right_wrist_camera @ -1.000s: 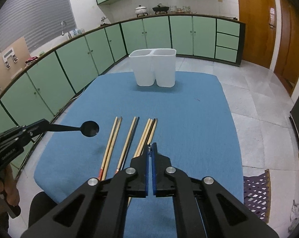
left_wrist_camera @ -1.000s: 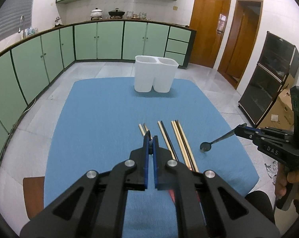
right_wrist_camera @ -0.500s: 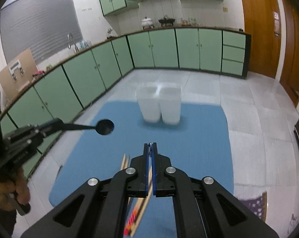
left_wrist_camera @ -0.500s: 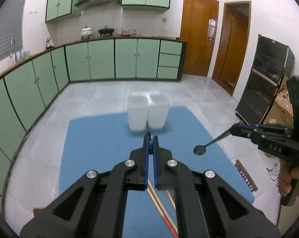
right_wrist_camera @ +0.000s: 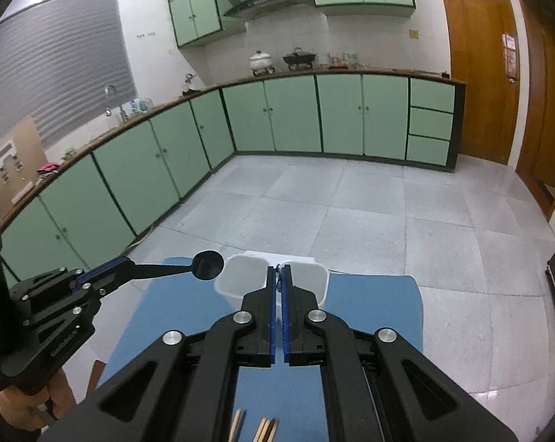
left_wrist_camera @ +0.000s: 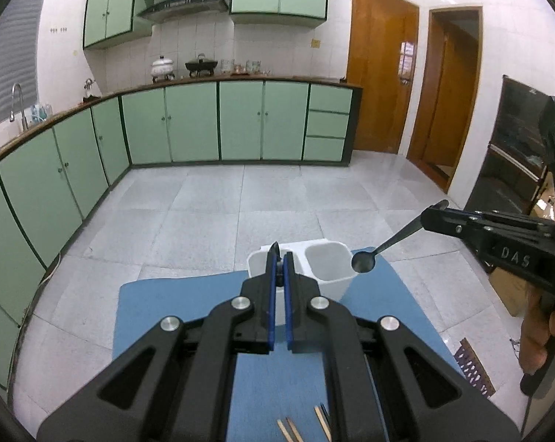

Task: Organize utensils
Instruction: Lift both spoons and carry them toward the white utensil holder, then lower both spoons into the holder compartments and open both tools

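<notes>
Both grippers clamp a spoon by the handle, bowl forward: right gripper (left_wrist_camera: 430,217) holds its spoon (left_wrist_camera: 363,261) over the right bin of the holder (left_wrist_camera: 332,276), left gripper (right_wrist_camera: 124,267) holds its spoon (right_wrist_camera: 208,264) just left of the left bin, chopsticks (left_wrist_camera: 323,425) lie on the mat below.

Two dark spoons (left_wrist_camera: 364,261) (right_wrist_camera: 208,265) hang above the white twin-cup holder (left_wrist_camera: 325,263) — chopsticks (right_wrist_camera: 264,429) lie on the blue mat.

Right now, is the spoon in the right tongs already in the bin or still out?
Out. The spoon hangs in the air beside the white bin, its handle clamped in the right tongs; the bowl sits outside the rim.
</notes>
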`<state>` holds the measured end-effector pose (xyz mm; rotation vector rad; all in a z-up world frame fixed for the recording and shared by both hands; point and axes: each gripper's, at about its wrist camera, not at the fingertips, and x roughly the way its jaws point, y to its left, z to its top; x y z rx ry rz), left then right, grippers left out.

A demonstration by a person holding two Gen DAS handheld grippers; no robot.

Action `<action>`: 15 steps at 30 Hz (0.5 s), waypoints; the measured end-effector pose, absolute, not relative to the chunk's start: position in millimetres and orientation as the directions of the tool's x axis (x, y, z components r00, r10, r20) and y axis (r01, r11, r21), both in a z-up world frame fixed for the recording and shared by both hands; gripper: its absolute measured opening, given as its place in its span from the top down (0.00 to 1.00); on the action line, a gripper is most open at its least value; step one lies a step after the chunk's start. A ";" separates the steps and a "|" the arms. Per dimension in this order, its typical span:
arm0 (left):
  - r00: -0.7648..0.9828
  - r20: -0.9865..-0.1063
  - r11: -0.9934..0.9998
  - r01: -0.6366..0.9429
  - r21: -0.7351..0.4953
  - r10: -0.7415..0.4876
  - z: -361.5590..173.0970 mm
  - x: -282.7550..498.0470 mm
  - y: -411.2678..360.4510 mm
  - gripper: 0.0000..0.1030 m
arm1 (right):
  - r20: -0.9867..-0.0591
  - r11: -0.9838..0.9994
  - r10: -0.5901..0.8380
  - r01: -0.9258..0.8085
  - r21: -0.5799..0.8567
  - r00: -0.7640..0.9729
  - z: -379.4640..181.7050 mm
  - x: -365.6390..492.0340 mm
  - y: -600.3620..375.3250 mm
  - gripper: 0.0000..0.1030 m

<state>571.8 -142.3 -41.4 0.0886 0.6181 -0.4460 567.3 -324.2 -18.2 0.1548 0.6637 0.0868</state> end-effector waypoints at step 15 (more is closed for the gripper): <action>0.626 -0.703 0.911 0.405 -0.076 -0.337 -118.1 628.8 -157.2 0.94 | -0.699 0.983 0.118 0.015 0.182 0.706 -86.6 631.3 -338.6 0.97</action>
